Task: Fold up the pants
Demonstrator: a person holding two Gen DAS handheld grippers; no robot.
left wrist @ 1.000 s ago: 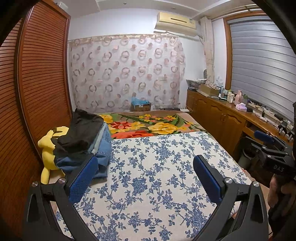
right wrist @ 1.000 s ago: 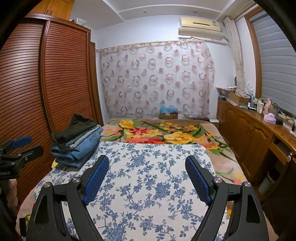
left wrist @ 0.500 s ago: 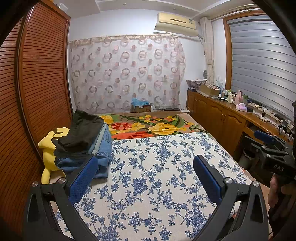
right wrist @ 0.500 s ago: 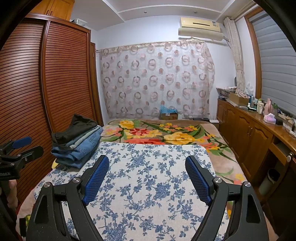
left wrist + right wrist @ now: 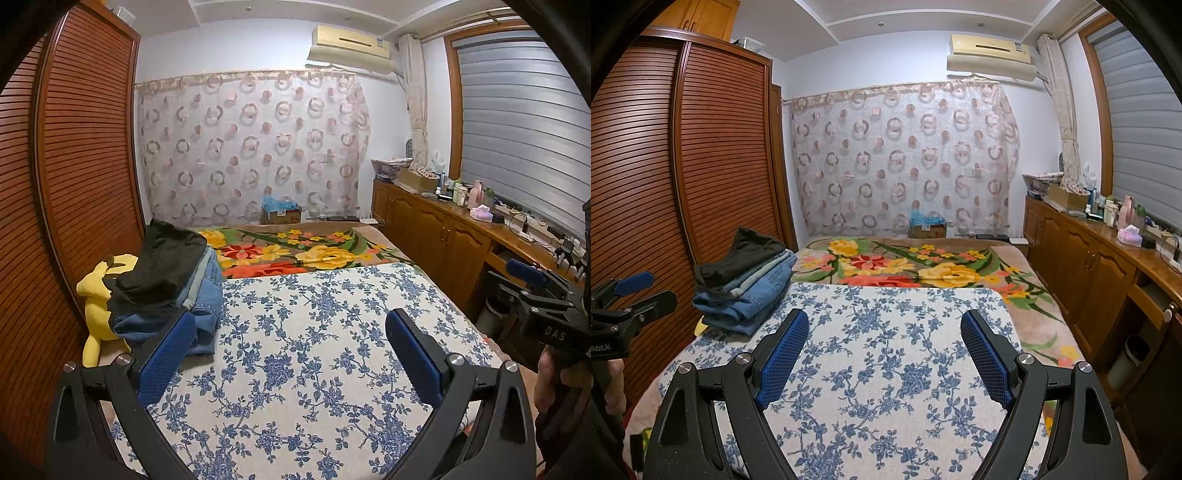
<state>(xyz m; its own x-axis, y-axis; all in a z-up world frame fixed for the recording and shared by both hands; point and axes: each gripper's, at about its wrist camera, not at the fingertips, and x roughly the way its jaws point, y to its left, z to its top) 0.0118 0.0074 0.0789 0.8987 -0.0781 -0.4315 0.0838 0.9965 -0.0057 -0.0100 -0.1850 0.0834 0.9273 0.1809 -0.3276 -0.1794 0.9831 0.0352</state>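
A stack of folded pants (image 5: 166, 284), dark pair on top of blue jeans, lies at the left edge of the bed; it also shows in the right wrist view (image 5: 746, 280). My left gripper (image 5: 291, 332) is open and empty above the blue-flowered white cloth (image 5: 314, 350), with the stack just beyond its left finger. My right gripper (image 5: 884, 328) is open and empty above the same cloth (image 5: 886, 369). Each gripper shows at the edge of the other's view: the right gripper (image 5: 535, 291) and the left gripper (image 5: 631, 295).
A yellow plush toy (image 5: 98, 306) lies between the stack and the slatted wooden wardrobe (image 5: 55, 221). A flowered blanket (image 5: 306, 254) covers the far bed. A wooden cabinet (image 5: 443, 236) with bottles runs along the right wall. A bin (image 5: 1126, 354) stands by it.
Both grippers stay open and nearly still. The left wrist view has shifted very slightly, so the stack sits a little lower and further left.
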